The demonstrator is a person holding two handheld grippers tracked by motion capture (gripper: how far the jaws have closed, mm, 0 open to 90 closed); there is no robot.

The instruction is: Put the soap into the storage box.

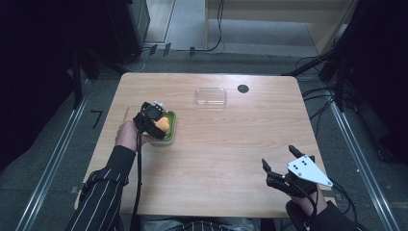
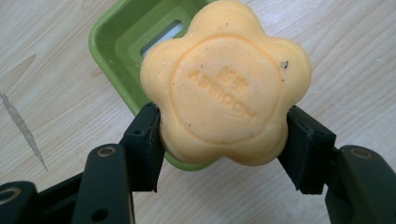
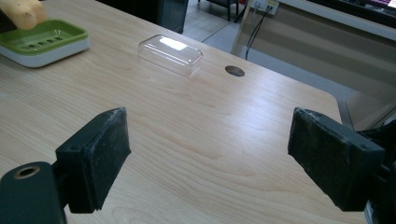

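An orange flower-shaped soap (image 2: 226, 86) is clamped between the two black jaws of my left gripper (image 2: 224, 140), which is shut on it. The soap (image 1: 163, 124) hangs just above a green soap dish (image 1: 169, 134) at the left of the table; the dish (image 2: 121, 42) lies under and behind it. In the right gripper view the dish (image 3: 44, 39) and a corner of the soap (image 3: 23, 11) sit at the far left. My right gripper (image 3: 208, 156) stands open over bare wood near the front right corner (image 1: 280, 166), nothing between its jaws.
A clear plastic lid (image 1: 210, 96) lies at the back middle of the table, also seen as the lid (image 3: 170, 53) in the right gripper view. A dark round hole (image 1: 243, 88) sits beside it. The table edge (image 1: 216, 214) runs along the front.
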